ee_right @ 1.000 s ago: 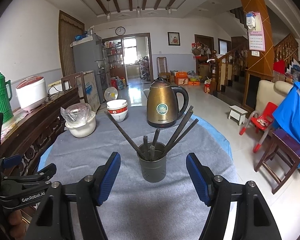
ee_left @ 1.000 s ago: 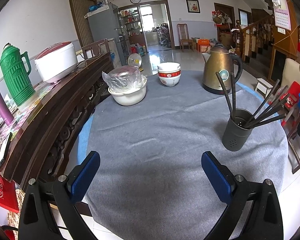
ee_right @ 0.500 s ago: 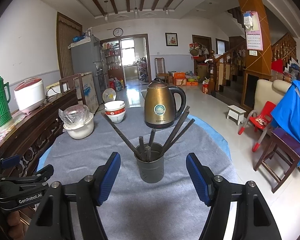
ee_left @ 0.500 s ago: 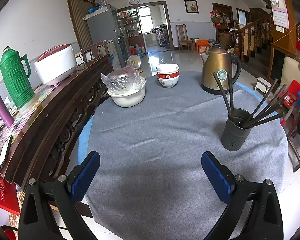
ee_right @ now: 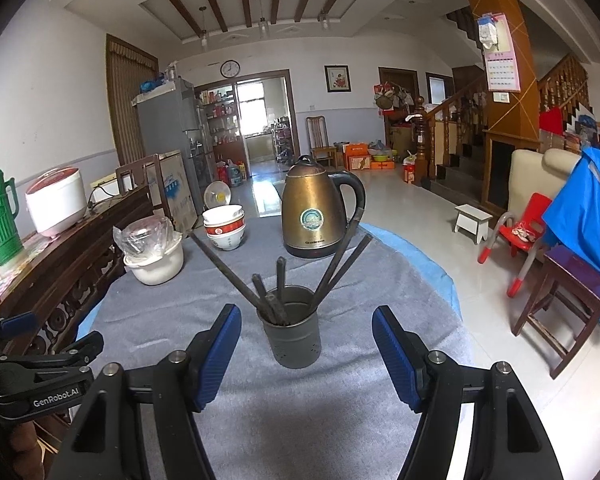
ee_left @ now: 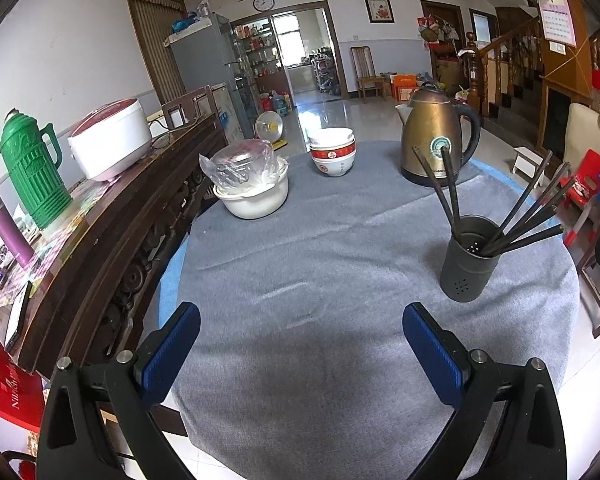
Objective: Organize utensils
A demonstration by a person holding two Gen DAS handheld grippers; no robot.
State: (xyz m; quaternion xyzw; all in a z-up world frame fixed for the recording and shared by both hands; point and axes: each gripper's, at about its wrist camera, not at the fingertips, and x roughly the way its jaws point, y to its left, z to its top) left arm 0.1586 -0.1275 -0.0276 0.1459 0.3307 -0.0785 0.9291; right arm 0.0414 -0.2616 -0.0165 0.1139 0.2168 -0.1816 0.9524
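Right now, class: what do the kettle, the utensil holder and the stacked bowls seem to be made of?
Kettle: metal, worn bronze sheen, dull reflections.
Utensil holder: probably matte dark-grey metal; punched drain holes.
Stacked bowls: likely glazed ceramic, glossy white with red band.

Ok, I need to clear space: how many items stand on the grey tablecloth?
4, counting the bowl stack as one: covered white pot far left, bowl stack far centre, kettle far right, chopstick holder nearest, right. None looks hidden.

Chopsticks (ee_right: pixel 332 268) lower ends hidden inside the dark holder (ee_right: pixel 292 336), red book (ee_left: pixel 10 396) cut off at the left edge, left gripper (ee_right: pixel 40 364) partly out of frame, shelf goods beyond the doorway (ee_left: pixel 300 56) too small to tell
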